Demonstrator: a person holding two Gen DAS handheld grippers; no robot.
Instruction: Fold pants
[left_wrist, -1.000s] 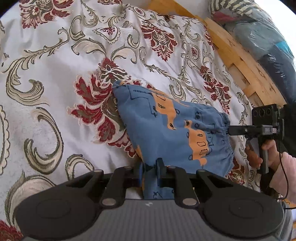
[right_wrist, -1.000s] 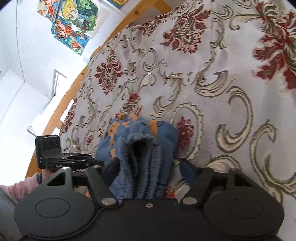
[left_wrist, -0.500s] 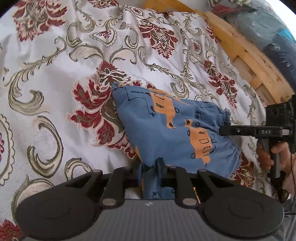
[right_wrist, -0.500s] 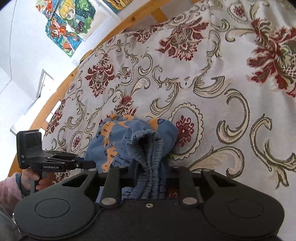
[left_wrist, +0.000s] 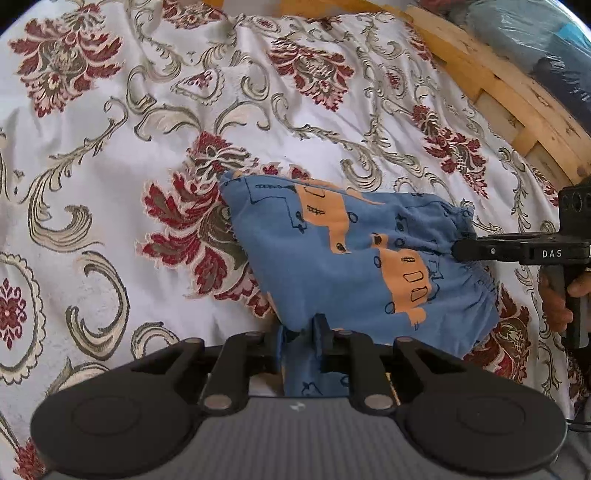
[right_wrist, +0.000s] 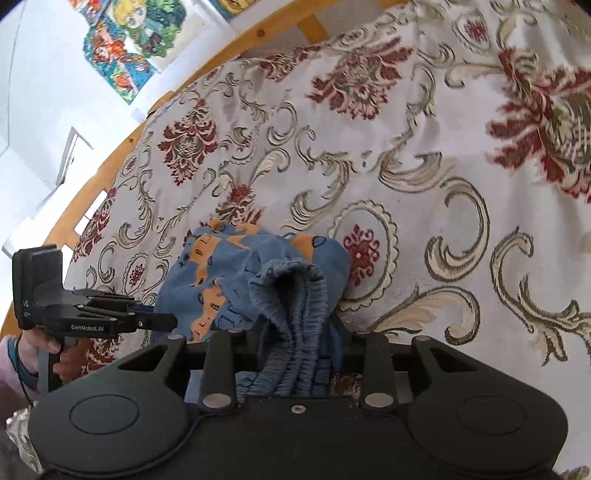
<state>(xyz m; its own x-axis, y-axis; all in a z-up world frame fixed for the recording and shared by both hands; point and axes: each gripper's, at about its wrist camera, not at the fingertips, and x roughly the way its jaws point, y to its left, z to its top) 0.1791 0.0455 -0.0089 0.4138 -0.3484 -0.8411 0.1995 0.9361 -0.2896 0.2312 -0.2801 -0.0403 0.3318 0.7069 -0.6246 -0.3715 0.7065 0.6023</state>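
"DAS" — right hand-held gripper (left_wrist: 460, 254); "GenRobot.AI" — left hand-held gripper (right_wrist: 168, 322).

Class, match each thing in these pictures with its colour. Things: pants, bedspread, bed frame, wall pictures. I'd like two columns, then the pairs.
Things:
1. pants
2. bedspread
3. bed frame
4. wall pictures

Colours:
A. pale wood
B. blue with orange patches
C. bright cartoon colours
D. white with red flowers and beige scrolls

Pairs: 1-B, 2-D, 3-A, 4-C
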